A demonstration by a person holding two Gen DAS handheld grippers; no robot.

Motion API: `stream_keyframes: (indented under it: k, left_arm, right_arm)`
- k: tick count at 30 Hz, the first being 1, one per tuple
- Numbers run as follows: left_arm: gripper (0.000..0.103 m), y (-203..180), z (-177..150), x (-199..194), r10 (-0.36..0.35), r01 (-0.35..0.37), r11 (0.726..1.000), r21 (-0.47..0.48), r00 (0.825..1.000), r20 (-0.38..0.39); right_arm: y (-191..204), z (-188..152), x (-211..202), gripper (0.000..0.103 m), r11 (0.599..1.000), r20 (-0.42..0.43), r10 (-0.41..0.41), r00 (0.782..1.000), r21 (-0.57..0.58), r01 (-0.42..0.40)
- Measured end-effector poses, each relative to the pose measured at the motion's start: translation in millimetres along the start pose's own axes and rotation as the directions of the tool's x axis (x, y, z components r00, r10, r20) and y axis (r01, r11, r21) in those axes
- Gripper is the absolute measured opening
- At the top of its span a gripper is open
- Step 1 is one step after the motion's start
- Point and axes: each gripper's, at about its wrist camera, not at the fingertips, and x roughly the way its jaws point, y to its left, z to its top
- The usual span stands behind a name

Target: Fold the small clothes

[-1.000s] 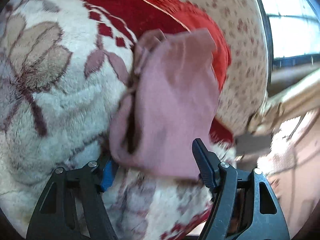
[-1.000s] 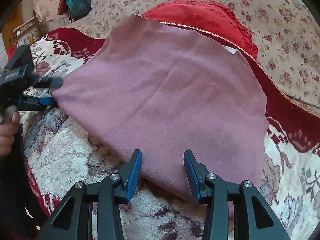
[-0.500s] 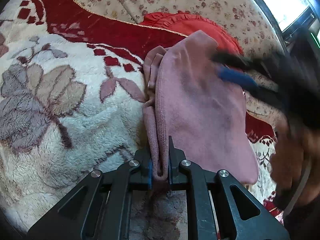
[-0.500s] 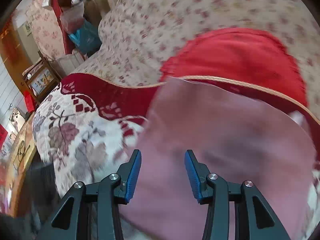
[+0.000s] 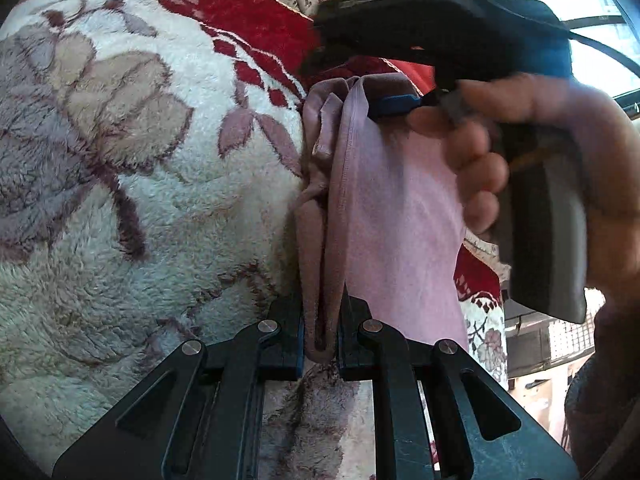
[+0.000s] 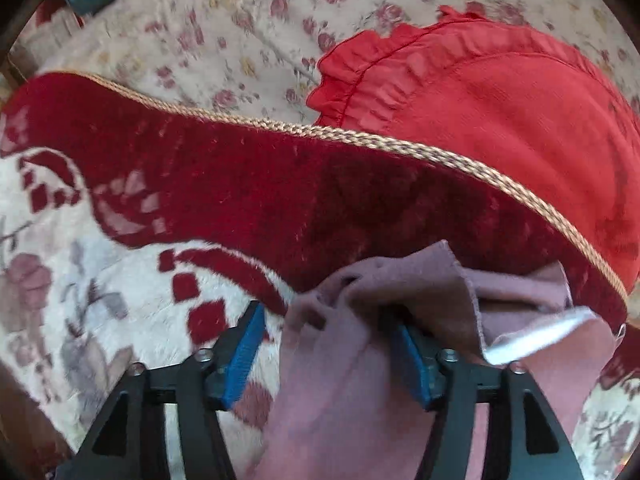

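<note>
Item: pink garment (image 5: 384,220). My left gripper (image 5: 320,340) clamps its bunched edge; my right gripper (image 6: 328,344) gapes around the far corner. Risk: corner slips, fold skews.

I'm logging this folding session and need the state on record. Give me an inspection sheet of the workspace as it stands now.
Surface: fluffy cream blanket with leaf pattern and dark red border, edged with braided trim.
Job's things: pink garment, bunched along one edge, lying on the blanket.
Clutter: red frilled cushion beyond the border.
Grippers: left gripper shut on the garment's bunched edge; right gripper open, cloth lying between its fingers.
Cables: black cable running from the right gripper's body.
Surroundings: floral-print cover behind; bright window upper right in the left wrist view.
</note>
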Motion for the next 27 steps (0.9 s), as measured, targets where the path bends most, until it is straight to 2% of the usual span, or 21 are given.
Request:
stream_keyframes:
  k: [2,5,7,9,10,11,13,14,18,22,25,27]
  left_arm:
    - [0.010,1.5,-0.4,-1.7,-0.002,0.002,1.000,-0.005,1.000,-0.002]
    - [0.010,4.4,-1.4,-2.7,-0.005,0.005,1.000,-0.008,1.000,-0.004]
    - [0.010,5.0,2.5,0.2,-0.005,0.005,1.000,-0.010,1.000,-0.004]
    - [0.010,6.0,3.7,0.2,-0.002,0.002,1.000,-0.008,1.000,-0.001]
    - [0.010,5.3,5.7,1.7,0.001,-0.001,1.000,-0.004,1.000,0.002]
    - [0.010,4.2,5.2,1.7,0.002,-0.002,1.000,-0.001,1.000,0.003]
    - [0.010,3.2,5.3,1.2,0.006,-0.006,1.000,0.010,1.000,0.006]
    - [0.010,1.2,4.9,0.6,0.009,-0.009,1.000,0.024,1.000,0.009]
    - [0.008,-18.6,4.0,-5.4,-0.005,0.003,0.995,0.104,1.000,0.022]
    - [0.008,-60.0,4.1,-27.3,-0.056,0.034,0.970,0.242,0.995,0.087]
    - [0.008,-92.9,-1.9,-31.6,-0.081,0.054,0.954,0.294,0.993,0.081]
    - [0.008,-115.7,-8.3,-21.9,-0.108,0.092,0.947,0.308,0.994,0.033]
  right_arm:
    - [11.8,4.5,12.4,0.078,0.997,-0.042,-0.062,0.997,-0.050,0.060]
    - [24.6,6.0,29.4,0.078,0.980,-0.073,-0.170,0.983,-0.122,0.160]
    - [28.4,5.4,33.8,0.076,0.969,-0.066,-0.206,0.976,-0.152,0.194]
    - [23.5,6.1,30.6,0.061,0.970,-0.052,-0.206,0.977,-0.140,0.197]
    - [19.5,6.5,28.1,0.042,0.968,-0.046,-0.220,0.974,-0.136,0.212]
    - [13.3,7.1,23.7,0.035,0.967,-0.042,-0.228,0.973,-0.127,0.221]
    - [0.7,7.4,13.9,0.021,0.976,-0.034,-0.189,0.981,-0.113,0.185]
    - [-9.5,6.4,4.6,0.018,0.985,-0.020,-0.146,0.989,-0.090,0.144]
    - [-38.8,-2.3,-33.2,0.016,0.999,0.061,-0.010,0.998,-0.043,0.013]
    - [-79.5,-19.6,-77.6,0.015,0.996,0.140,0.093,0.986,-0.004,-0.093]
    - [-128.6,-39.1,-105.5,0.015,0.986,0.194,0.148,0.970,0.052,-0.161]
    - [-154.7,-52.5,-116.0,0.014,0.978,0.221,0.173,0.960,0.077,-0.194]
